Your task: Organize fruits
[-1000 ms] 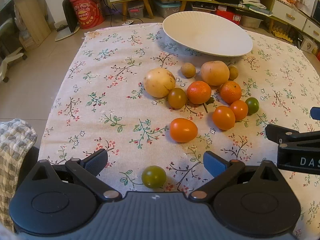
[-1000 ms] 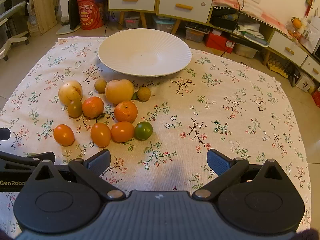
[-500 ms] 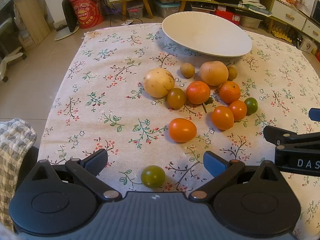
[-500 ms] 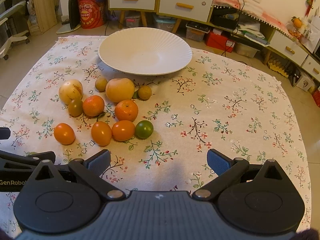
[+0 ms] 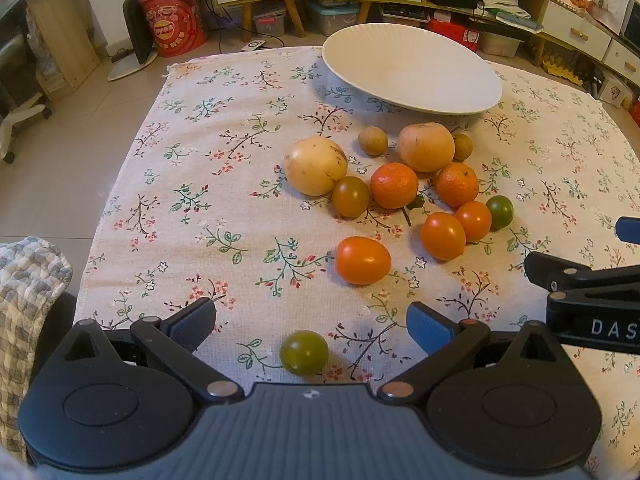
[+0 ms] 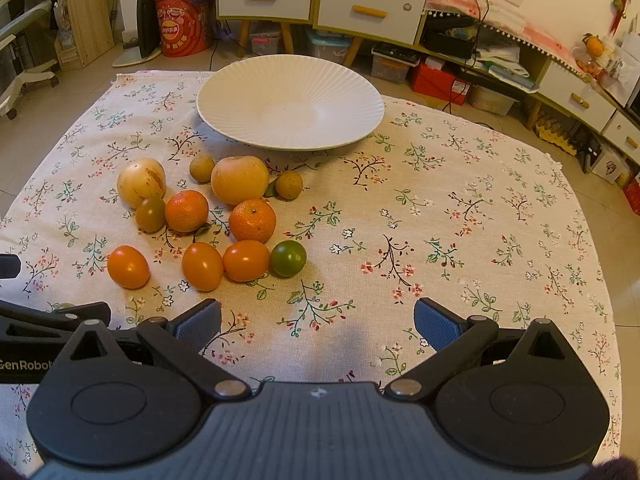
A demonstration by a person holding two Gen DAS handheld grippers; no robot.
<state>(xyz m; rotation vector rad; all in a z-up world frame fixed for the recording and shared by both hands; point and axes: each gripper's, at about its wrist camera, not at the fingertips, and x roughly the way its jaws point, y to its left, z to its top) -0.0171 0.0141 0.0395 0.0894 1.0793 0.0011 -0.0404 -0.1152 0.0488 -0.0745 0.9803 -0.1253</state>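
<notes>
Several fruits lie in a cluster on the floral tablecloth: a pale round fruit (image 5: 315, 166), a peach-coloured fruit (image 5: 426, 147), two mandarins (image 5: 394, 185), orange tomatoes (image 5: 363, 260) and a green tomato (image 6: 288, 258). A white ribbed plate (image 6: 240, 92) stands empty behind them. My left gripper (image 5: 311, 326) is open, with a lone green tomato (image 5: 304, 352) between its fingers near the table's front. My right gripper (image 6: 318, 322) is open and empty over bare cloth, right of the cluster.
The right gripper's body (image 5: 592, 292) shows at the right edge of the left wrist view. A checked cloth (image 5: 28, 280) hangs at the left. Drawers (image 6: 368, 10), boxes and a red tin (image 6: 180, 26) stand on the floor behind the table.
Both grippers have shifted very slightly; the fruits sit a touch lower-left in the left view. Nothing was taken hold of or let go.
</notes>
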